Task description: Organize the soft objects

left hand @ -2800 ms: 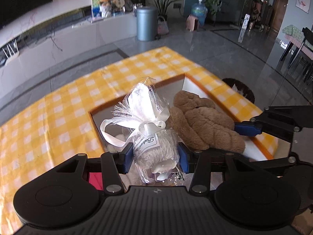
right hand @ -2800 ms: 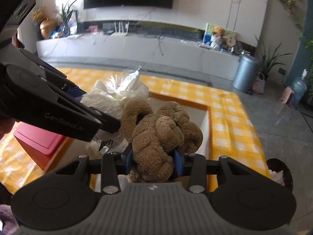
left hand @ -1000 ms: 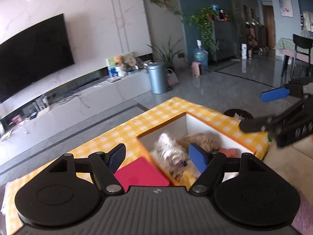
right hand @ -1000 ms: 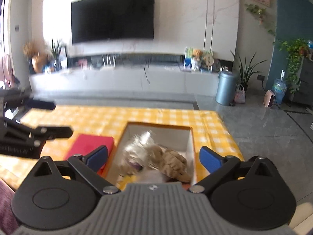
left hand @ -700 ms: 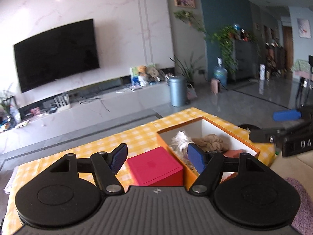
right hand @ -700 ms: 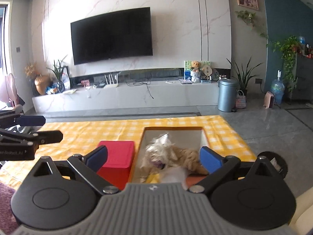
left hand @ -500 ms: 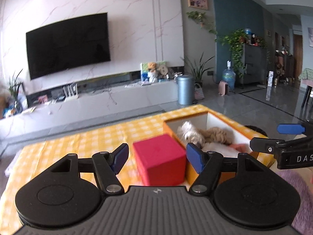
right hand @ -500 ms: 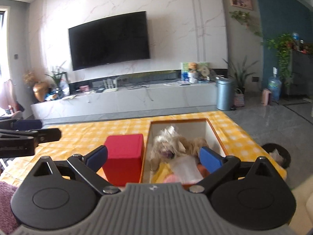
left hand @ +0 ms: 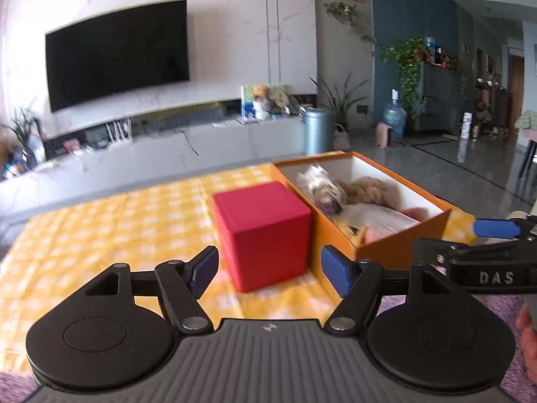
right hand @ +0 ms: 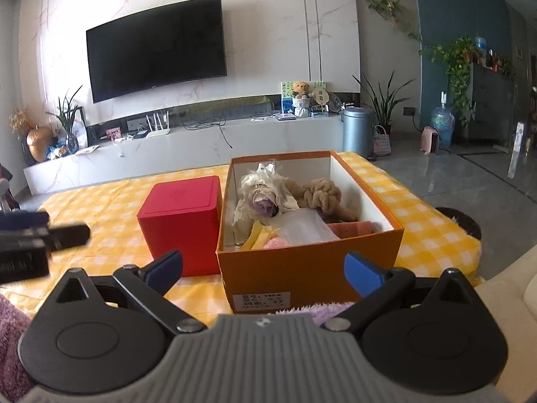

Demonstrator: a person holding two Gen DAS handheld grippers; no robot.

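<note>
Two hand-held grippers hang at the near edge of the desk, which wears a yellow checked cloth. Both have their jaws spread wide with nothing between them: the left hand-held gripper faces a red cube box, and the right hand-held gripper faces an orange cardboard box. This orange box stands just beside the red one, on its right. Inside it lie the soft things: a brown plush toy toward the back right, a white wrapped plush to its left, and in front of them a clear plastic bag, something yellow and a pink piece. A purple fuzzy fabric shows below the orange box's near wall.
</note>
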